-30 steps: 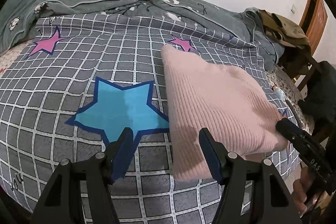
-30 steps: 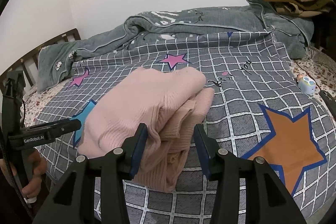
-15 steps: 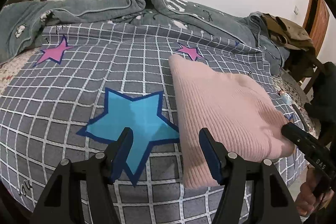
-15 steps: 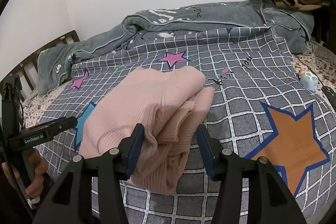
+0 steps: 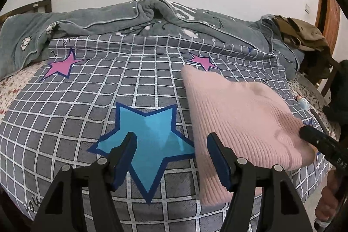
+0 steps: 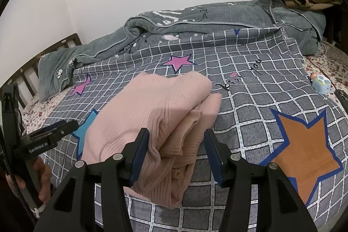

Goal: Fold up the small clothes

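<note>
The left gripper (image 5: 171, 154) has drawn back over the blue star (image 5: 150, 138), jaws released and empty. The folded sweater (image 5: 237, 119) lies on the bedspread (image 5: 91, 97). The right gripper (image 6: 177, 152), also released, has pulled away (folding looks finished).

The bed (image 6: 250, 136) is covered by a grey checked, star-printed sheet. On it are laid a folded pink ribbed knit garment (image 6: 152, 114), a rumpled grey quilt (image 6: 195, 23) and a small pale blue toy (image 6: 321, 82).
</note>
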A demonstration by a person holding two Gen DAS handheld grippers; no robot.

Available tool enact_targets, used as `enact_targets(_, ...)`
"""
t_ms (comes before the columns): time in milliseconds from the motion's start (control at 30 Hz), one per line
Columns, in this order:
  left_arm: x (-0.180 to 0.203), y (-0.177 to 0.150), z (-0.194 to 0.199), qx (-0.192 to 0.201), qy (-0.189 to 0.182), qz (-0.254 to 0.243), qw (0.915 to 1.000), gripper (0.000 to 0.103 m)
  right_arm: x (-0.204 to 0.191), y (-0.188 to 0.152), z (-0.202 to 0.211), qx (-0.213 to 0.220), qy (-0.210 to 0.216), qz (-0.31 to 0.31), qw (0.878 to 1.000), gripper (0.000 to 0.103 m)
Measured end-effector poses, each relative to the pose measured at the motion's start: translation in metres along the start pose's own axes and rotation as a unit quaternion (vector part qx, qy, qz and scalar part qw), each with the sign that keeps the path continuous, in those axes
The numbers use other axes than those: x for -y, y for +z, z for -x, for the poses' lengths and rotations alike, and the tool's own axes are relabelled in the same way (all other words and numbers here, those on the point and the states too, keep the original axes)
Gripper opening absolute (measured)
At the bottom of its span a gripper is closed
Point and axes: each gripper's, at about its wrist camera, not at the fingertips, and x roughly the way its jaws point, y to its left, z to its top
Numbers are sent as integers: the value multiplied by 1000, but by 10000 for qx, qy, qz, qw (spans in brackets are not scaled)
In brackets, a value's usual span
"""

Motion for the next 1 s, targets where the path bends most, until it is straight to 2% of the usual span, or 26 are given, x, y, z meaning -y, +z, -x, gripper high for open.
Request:
enact_targets(233,11,2,7,366,355,-408,9979,65,0,5,0,57,-9,-32,10000,52)
enact_targets(400,12,1,7,244,354,-551,9976,65,0,6,-1,12,-31,-17,10000,52)
enact_targets(533,10,0,13,258,617,-736,9950,65,-2,7,2,-21,-64,81,9999,52)
enact_targets(800,-4,-1,26,255,629,-321,9972,65,0,5,7,32,40,-70,10000,52)
enact_targets(1000,0,-4,31,232,397,-168,9988,65,-6,-3,14,13,79,3,10000,52)
